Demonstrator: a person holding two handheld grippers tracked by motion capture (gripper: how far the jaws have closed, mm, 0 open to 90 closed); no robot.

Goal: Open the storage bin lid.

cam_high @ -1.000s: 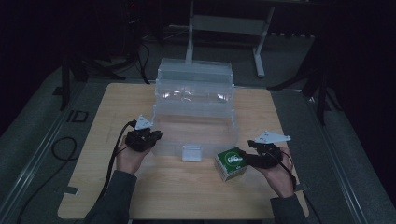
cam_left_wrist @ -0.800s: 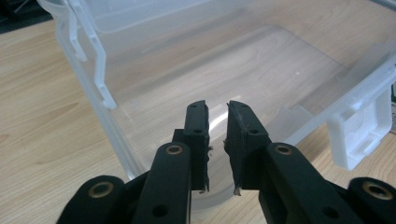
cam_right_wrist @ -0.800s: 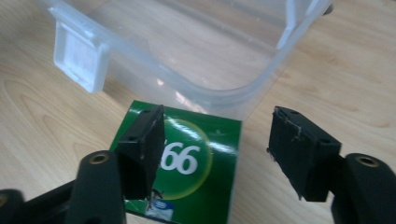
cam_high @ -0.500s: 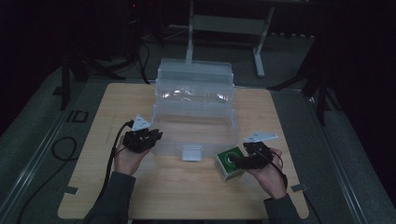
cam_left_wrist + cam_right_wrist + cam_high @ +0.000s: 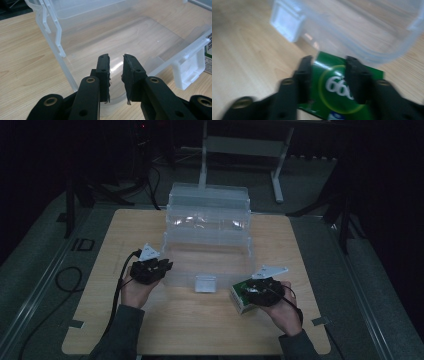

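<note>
You have one light wooden desk (image 5: 150, 235) in front of you. On it stands one clear plastic storage bin (image 5: 210, 237) with one white latch tab (image 5: 205, 283) at its near edge. One green cardboard box with white numerals (image 5: 241, 299) lies beside it. You hold two black claws: one left claw (image 5: 162, 266), one right claw (image 5: 252, 292).

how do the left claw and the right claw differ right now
The left claw sits at the near left corner of the clear bin, jaws a narrow gap apart with nothing between them. The right claw has its jaws spread wider, over the top of the green box, beside the bin's near right corner; whether they grip it is unclear. The left claw's picture is sharp, the right claw's blurred. Both are black and hand-held.
</note>
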